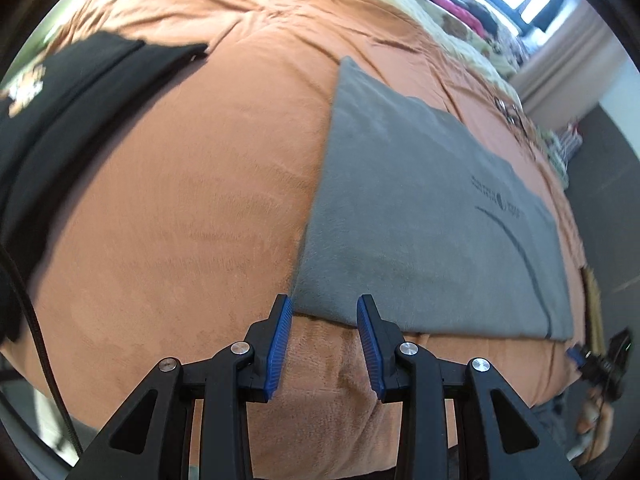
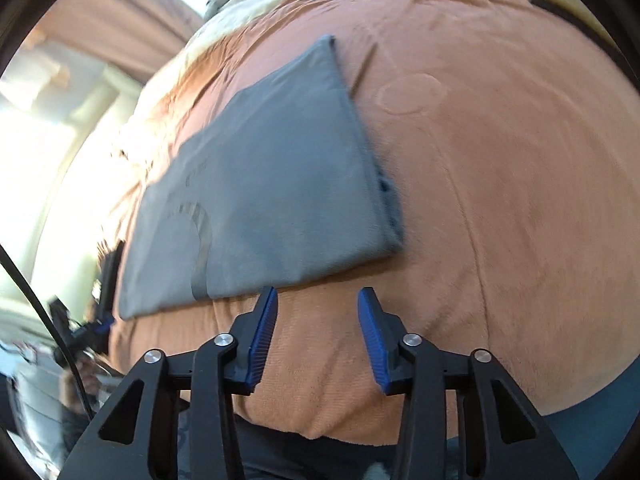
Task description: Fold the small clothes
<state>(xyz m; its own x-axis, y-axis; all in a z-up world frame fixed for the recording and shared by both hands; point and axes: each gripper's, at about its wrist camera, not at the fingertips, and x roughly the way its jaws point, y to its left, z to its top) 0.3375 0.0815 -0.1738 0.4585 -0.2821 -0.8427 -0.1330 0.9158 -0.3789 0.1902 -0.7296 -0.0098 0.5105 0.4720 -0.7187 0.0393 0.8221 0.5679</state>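
A grey garment [image 1: 420,216] lies folded flat in a long rectangle on the orange blanket [image 1: 192,208]. My left gripper [image 1: 325,305] is open and empty, its fingertips at the garment's near left corner. In the right wrist view the same grey garment [image 2: 272,192] lies ahead, with its layered edge on the right. My right gripper [image 2: 318,298] is open and empty, just short of the garment's near edge.
A black garment [image 1: 60,120] with a printed patch lies at the far left on the blanket. Pillows and soft toys [image 1: 460,4] sit at the head of the bed under a window. The bed's near edge [image 2: 320,424] is right below the grippers.
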